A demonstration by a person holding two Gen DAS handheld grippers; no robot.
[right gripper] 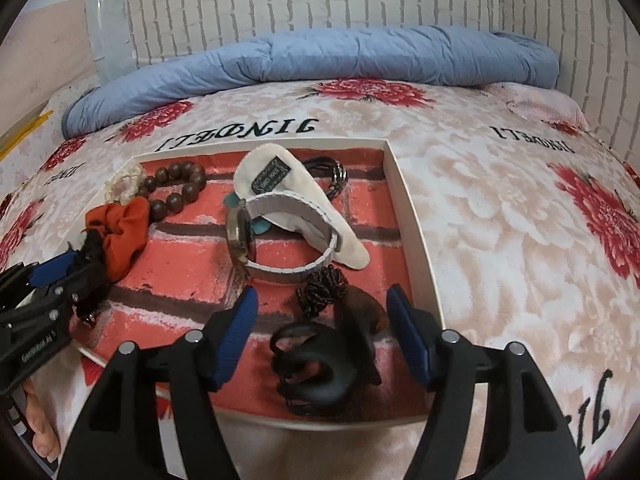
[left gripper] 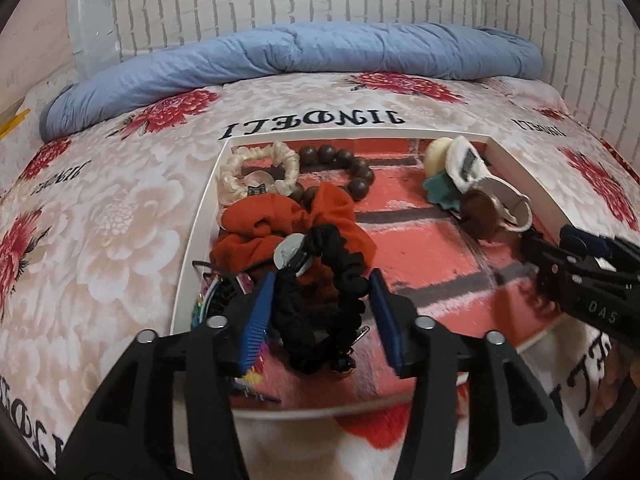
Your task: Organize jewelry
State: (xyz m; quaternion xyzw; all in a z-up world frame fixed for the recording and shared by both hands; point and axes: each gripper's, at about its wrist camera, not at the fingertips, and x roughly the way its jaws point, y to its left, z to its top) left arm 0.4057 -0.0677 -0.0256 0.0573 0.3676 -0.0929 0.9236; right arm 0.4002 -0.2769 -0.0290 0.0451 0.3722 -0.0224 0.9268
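Observation:
A white tray (left gripper: 199, 216) lined with a red brick print lies on the bed. My left gripper (left gripper: 322, 280) stands open over its near left corner, with a black scrunchie (left gripper: 320, 300) lying loose between the blue pads. Behind it are an orange scrunchie (left gripper: 256, 232), a cream scrunchie (left gripper: 240, 168) and a brown bead bracelet (left gripper: 344, 164). My right gripper (right gripper: 322, 292) is open over the tray's near right corner (right gripper: 412, 232). A black claw clip (right gripper: 320, 368) rests between its fingers, untouched. A watch (right gripper: 240, 236) and a white pouch (right gripper: 280, 184) lie mid-tray.
A brown clip (right gripper: 370, 312) and a dark beaded piece (right gripper: 324, 284) lie just past the claw clip. Small colourful clips (left gripper: 208, 300) sit at the tray's left edge. A rolled blue quilt (left gripper: 300, 52) lies along the brick-pattern wall. The floral bedspread (right gripper: 500, 220) surrounds the tray.

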